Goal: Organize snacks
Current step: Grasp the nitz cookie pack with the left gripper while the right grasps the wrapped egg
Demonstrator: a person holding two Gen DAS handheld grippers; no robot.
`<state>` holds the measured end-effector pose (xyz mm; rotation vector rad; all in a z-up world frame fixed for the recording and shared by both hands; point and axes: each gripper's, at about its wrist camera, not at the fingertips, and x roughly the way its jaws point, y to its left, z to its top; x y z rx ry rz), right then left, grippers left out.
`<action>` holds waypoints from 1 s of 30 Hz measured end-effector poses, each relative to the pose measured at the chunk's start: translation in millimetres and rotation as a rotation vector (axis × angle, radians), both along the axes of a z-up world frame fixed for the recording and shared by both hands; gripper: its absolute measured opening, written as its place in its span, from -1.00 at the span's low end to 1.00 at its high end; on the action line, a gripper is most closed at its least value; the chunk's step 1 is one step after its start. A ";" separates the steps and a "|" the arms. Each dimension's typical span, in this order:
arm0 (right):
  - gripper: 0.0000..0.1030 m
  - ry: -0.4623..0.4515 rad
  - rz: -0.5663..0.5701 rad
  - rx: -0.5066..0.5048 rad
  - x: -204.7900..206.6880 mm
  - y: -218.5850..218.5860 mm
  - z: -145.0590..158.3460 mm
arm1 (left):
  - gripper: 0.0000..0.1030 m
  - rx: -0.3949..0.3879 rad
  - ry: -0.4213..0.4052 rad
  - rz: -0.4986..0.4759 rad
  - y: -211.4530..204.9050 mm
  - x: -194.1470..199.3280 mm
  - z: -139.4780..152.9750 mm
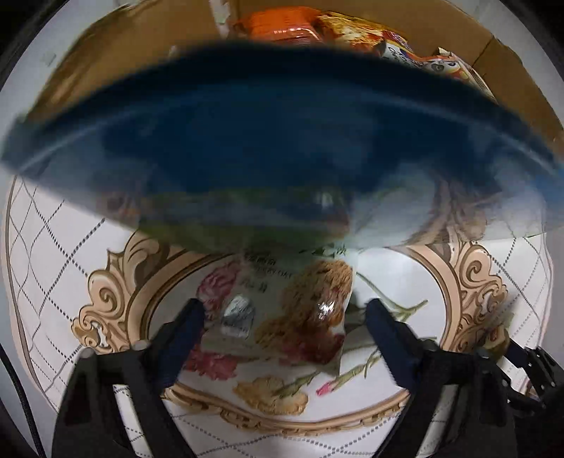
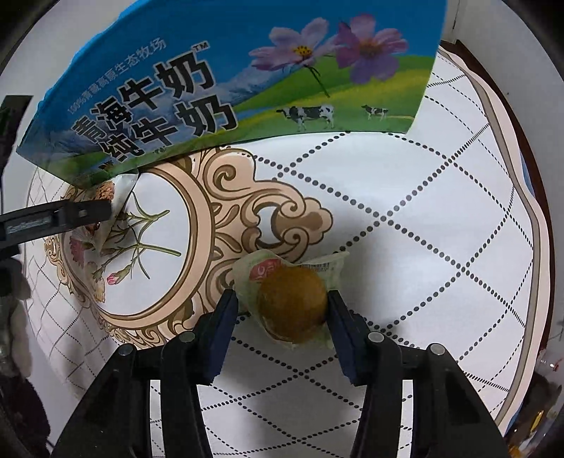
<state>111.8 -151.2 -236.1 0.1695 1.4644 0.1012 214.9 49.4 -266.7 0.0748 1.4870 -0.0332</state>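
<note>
In the left wrist view my left gripper (image 1: 284, 310) is open around a clear snack packet with brown pieces (image 1: 306, 317) lying on the table, against the blue milk carton box (image 1: 268, 141). In the right wrist view my right gripper (image 2: 282, 299) is open around a wrapped round brown pastry (image 2: 292, 303) on the tablecloth; its right finger touches the wrapper. The left gripper's finger (image 2: 63, 215) and the clear packet (image 2: 116, 197) also show at the left, beside the box (image 2: 246, 70).
Inside the open cardboard box several snack packs show, an orange one (image 1: 282, 24) and printed ones (image 1: 405, 49). The tablecloth (image 2: 405, 211) has a dotted diamond pattern and a floral medallion. The table edge (image 2: 528, 211) runs along the right.
</note>
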 end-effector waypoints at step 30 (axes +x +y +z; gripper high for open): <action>0.07 0.140 0.053 0.074 -53.5 17.2 -24.0 | 0.32 -0.095 0.189 0.024 -33.7 -130.4 -47.7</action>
